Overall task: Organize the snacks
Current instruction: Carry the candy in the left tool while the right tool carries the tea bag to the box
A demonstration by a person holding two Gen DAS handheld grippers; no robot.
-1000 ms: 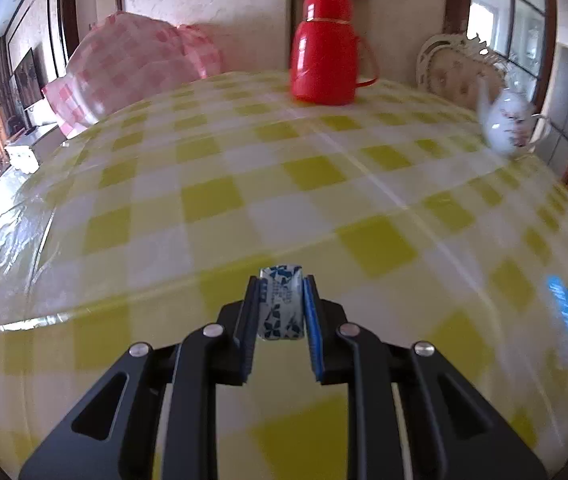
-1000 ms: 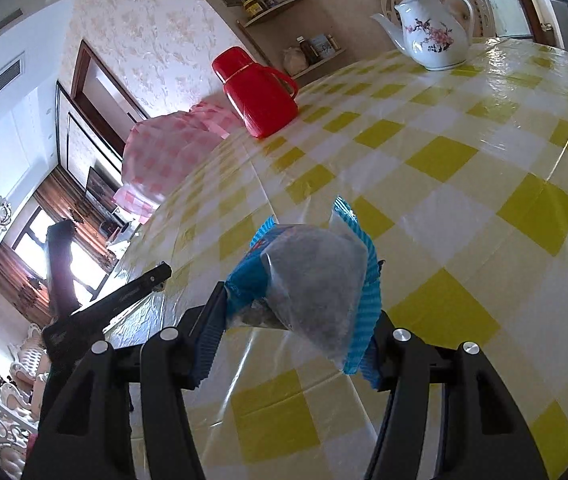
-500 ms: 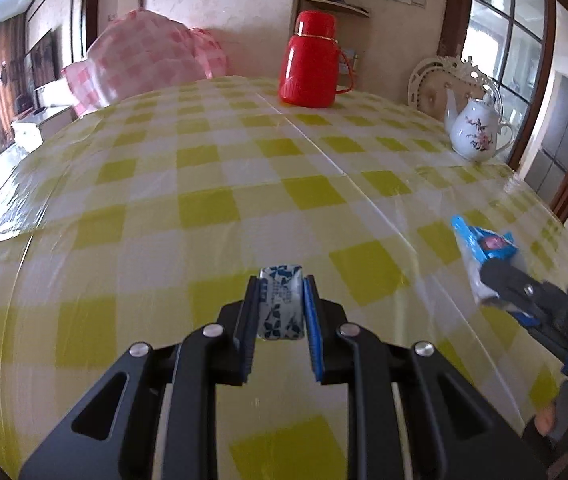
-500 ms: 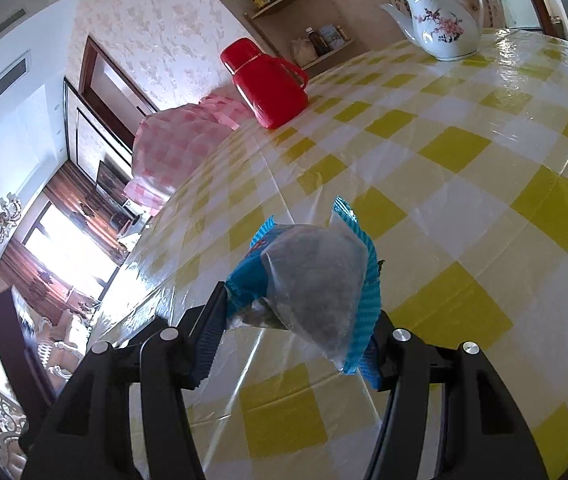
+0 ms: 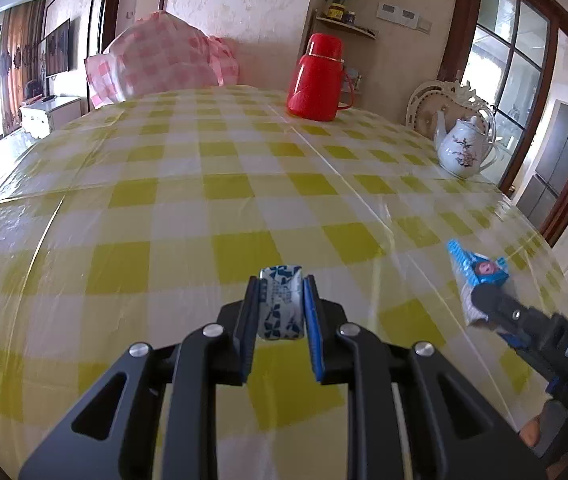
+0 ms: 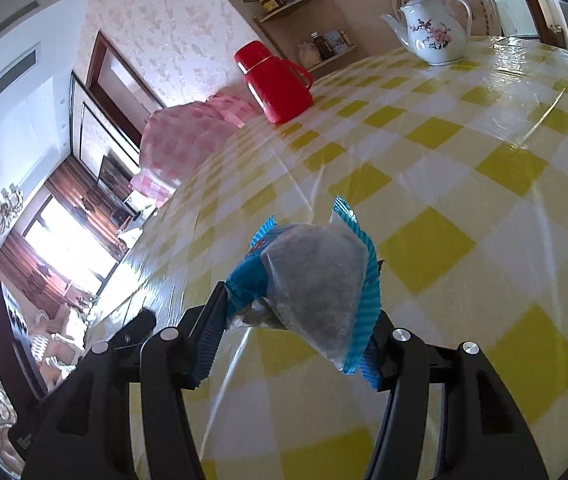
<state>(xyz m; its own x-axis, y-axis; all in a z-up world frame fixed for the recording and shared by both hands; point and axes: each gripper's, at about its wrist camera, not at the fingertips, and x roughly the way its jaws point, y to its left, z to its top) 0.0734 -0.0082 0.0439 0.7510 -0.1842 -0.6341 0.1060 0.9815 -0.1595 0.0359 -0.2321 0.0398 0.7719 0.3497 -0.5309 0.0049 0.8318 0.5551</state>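
Left hand-held gripper point(image 5: 280, 312) is clenching a small white candy with blue print point(image 5: 280, 304) between its pads, above the yellow-and-white checked counter point(image 5: 204, 184). Right hand-held gripper point(image 6: 295, 320) is grasping a blue-edged clear plastic snack packet with dark contents point(image 6: 311, 276), also held off the counter. Near the far edge are standing a red plastic thermos jug point(image 5: 317, 74) and a white floral porcelain teapot point(image 5: 461, 150).

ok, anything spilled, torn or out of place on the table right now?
Nothing stands out. The red flask and white teapot stand upright on the checked tablecloth; no spills. Both held packets look intact.
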